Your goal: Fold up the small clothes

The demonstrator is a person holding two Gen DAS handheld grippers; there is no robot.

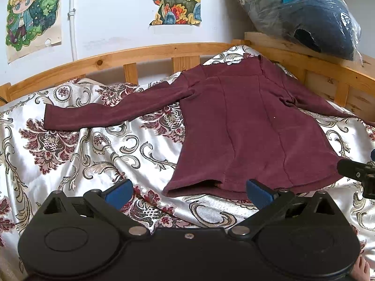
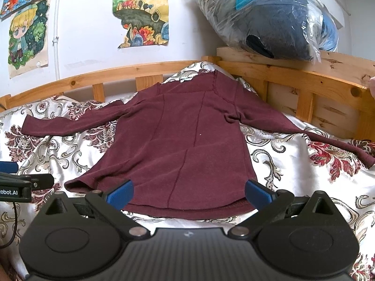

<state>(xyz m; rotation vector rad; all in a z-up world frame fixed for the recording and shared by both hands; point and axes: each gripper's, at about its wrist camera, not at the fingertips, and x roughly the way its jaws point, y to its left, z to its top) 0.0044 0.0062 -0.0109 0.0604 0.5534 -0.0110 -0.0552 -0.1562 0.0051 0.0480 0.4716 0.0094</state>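
Observation:
A small maroon long-sleeved top lies spread flat on the bed, sleeves out to both sides, hem toward me. It also shows in the right wrist view. My left gripper is open and empty, hovering just before the hem's left corner. My right gripper is open and empty, its blue fingers straddling the middle of the hem from just above. The right gripper's tip shows at the right edge of the left wrist view.
The bed is covered by a white satin floral quilt. A wooden bed rail runs along the back and right. A plastic-wrapped dark bundle rests on the rail's corner. Posters hang on the wall.

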